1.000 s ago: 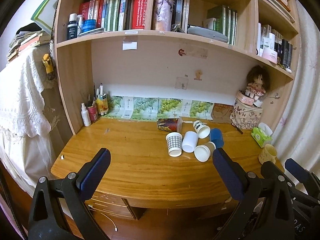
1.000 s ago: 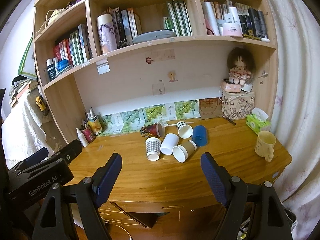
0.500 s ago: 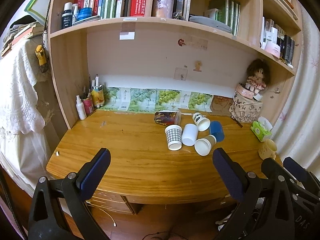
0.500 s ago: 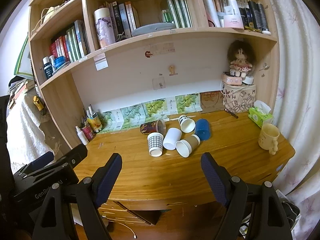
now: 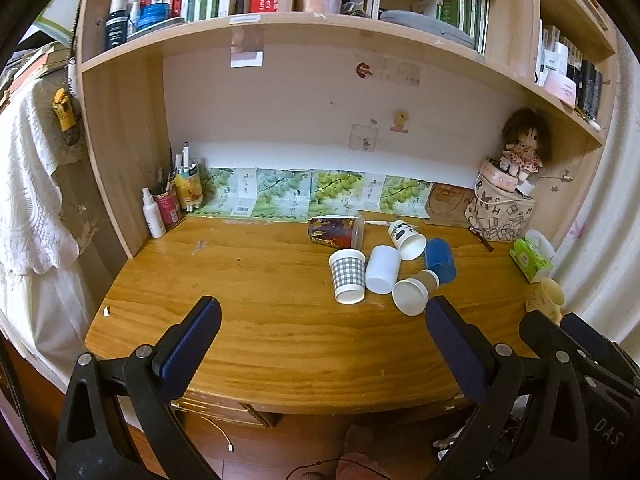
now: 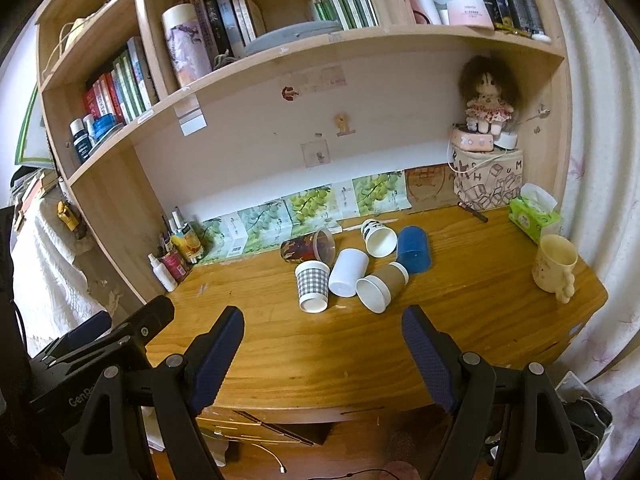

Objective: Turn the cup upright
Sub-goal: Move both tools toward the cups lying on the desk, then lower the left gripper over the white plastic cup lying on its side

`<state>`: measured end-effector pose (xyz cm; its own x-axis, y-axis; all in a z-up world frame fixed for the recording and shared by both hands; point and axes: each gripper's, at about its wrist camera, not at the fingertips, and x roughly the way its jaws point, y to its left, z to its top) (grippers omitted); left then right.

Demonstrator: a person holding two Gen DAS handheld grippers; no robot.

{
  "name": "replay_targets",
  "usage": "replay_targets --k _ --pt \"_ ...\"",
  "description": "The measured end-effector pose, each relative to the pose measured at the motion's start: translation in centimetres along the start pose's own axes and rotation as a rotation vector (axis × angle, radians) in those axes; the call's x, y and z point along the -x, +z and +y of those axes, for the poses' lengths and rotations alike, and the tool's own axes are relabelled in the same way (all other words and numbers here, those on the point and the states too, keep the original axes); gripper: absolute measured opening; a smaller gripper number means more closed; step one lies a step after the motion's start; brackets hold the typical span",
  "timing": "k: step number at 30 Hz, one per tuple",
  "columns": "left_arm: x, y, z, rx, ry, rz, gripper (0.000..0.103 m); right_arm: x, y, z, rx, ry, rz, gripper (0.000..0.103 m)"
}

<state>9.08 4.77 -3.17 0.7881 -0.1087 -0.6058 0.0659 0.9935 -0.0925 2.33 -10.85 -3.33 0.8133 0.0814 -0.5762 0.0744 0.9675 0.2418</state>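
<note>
Tipped cups (image 5: 384, 268) cluster mid-desk (image 5: 248, 280), mug (image 6: 554, 264) at its right edge.

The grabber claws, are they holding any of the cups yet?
No. The left gripper and right gripper are both open and empty, short of the tipped-over cups such as the checkered cup on the desk.

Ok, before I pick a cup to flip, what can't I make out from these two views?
- Blue cup: mouth faces away in both views, inside hidden.
- Yellow mug: partly behind the right gripper's body in the left view.
- Print on the spotted cup: too small.
- Desk front edge: blocked by both grippers' fingers.
</note>
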Motion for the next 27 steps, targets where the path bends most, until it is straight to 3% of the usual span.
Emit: replay_targets --k 16,27 --pt "-7.5 5.5 -4.0 -0.017 0.02 0.001 0.102 -7.2 6.4 -5.1 -0.035 0.033 0.006 0.082" --pt "-13.0 9.1 -7.6 -0.059 0.003 0.066 0.102 -11.8 10.7 -8.7 -0.054 0.044 0.028 0.082"
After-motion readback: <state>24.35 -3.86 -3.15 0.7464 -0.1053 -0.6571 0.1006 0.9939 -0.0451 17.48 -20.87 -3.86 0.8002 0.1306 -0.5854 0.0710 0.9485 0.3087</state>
